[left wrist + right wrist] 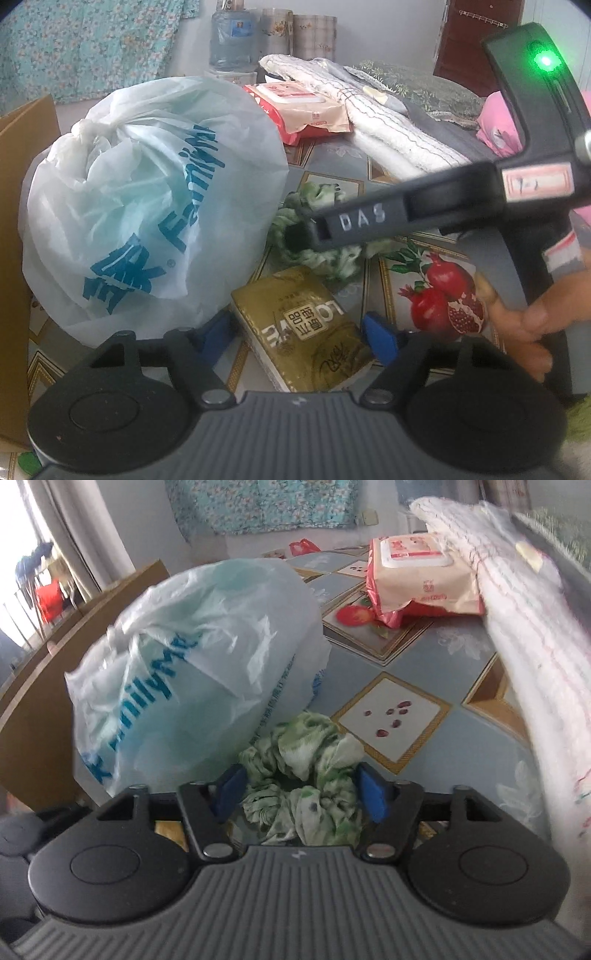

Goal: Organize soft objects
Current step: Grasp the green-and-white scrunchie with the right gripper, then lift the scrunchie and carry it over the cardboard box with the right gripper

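Observation:
A gold tissue pack (303, 332) lies flat on the fruit-print tablecloth (436, 295). My left gripper (299, 332) is open, and its blue pads flank the pack. A sliver of cloth shows beside the left pad. A green-and-white scrunchie (299, 775) sits between the blue pads of my right gripper (301, 797), which touch it on both sides. From the left wrist, one black finger (354, 221) of that gripper reaches into the scrunchie (332, 258). A tied white plastic bag (147, 206) with blue print bulges just left of both.
A red-and-beige wet wipes pack (303, 107), a folded white towel (388, 133) and a pink item (498, 122) lie farther back. A cardboard box (14, 221) stands at the left edge. A hand (528, 325) holds the right gripper's handle.

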A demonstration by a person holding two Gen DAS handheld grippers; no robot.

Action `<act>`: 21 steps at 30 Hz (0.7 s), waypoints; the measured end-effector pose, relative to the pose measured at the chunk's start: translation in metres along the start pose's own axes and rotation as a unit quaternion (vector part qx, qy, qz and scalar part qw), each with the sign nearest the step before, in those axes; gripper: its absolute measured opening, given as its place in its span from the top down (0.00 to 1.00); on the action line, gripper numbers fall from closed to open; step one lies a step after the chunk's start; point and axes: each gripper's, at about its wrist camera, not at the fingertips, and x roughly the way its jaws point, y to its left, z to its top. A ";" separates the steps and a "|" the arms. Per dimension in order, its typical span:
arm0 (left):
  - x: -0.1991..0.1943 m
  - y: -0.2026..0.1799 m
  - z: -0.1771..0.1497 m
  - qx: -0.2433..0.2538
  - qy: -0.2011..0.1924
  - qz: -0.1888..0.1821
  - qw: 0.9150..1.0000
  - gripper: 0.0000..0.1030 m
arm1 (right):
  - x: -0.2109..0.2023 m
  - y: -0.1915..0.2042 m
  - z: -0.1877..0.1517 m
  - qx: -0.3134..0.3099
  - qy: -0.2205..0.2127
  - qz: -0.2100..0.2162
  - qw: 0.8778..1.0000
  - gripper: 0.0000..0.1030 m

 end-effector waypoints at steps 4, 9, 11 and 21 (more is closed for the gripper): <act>-0.006 0.002 -0.006 -0.004 -0.005 -0.003 1.000 0.30 | -0.006 -0.003 -0.005 -0.003 -0.005 -0.021 1.000 0.66; -0.018 0.013 -0.012 -0.028 -0.010 -0.029 0.999 0.31 | -0.023 -0.029 -0.016 0.077 -0.019 0.013 0.997 0.77; -0.026 0.017 -0.013 -0.039 -0.018 -0.046 0.998 0.31 | -0.033 -0.039 -0.022 0.115 -0.028 0.048 0.992 0.79; -0.122 0.054 0.001 -0.074 -0.120 -0.041 0.989 0.31 | -0.093 -0.004 0.011 0.117 -0.096 0.182 0.971 0.80</act>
